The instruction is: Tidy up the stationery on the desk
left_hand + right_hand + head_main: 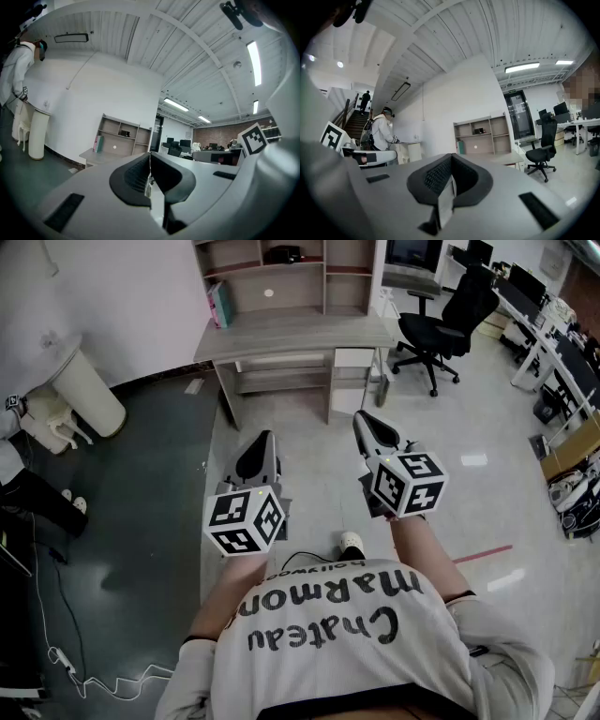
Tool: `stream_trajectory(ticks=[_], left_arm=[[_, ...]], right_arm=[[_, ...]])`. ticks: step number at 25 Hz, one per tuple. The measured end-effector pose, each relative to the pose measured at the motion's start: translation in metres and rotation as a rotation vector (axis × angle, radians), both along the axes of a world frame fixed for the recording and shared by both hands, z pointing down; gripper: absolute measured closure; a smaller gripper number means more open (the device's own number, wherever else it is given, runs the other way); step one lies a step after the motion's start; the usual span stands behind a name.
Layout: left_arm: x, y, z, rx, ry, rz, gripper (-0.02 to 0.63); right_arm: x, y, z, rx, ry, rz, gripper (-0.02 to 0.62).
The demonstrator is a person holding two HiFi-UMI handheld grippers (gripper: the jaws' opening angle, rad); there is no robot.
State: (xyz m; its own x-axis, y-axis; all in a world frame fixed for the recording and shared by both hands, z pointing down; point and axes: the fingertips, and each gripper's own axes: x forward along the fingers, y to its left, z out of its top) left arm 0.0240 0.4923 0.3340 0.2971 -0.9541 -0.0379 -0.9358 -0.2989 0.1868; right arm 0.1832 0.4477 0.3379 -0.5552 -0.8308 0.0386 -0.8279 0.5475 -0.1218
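The grey desk [291, 334] with a shelf unit on top stands a few steps ahead of me, at the top of the head view. A teal and pink book [219, 304] stands upright at its left end, and a dark object [281, 254] lies on an upper shelf. My left gripper [262, 439] and right gripper [364, 418] are held out side by side above the floor, pointing at the desk and well short of it. Both are shut with nothing between the jaws. The desk [96, 154] and book [461, 146] show small and distant in the gripper views.
A black office chair [450, 315] stands right of the desk, with more desks [553, 352] along the right side. A white cylindrical bin [89, 390] and a person in white [382, 133] are at the left. A white cable [56, 615] trails over the dark floor.
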Motion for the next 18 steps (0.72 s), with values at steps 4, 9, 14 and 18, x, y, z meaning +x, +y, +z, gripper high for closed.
stream_trajectory(ticks=[4,9,14,18], left_arm=[[0.0,-0.003,0.001,-0.005,-0.001,0.003,0.589],[0.006,-0.006,0.006,-0.014,-0.001,-0.001,0.589],[0.016,-0.02,0.022,-0.042,0.001,-0.008,0.589],[0.019,-0.041,0.037,-0.084,0.012,-0.019,0.589]], right_arm=[[-0.001,-0.003,0.001,-0.006,-0.003,0.001,0.581],[0.006,-0.006,0.007,-0.018,0.0,-0.006,0.581],[0.015,-0.023,0.022,-0.053,0.002,-0.021,0.581],[0.018,-0.049,0.029,-0.086,-0.033,-0.044,0.581]])
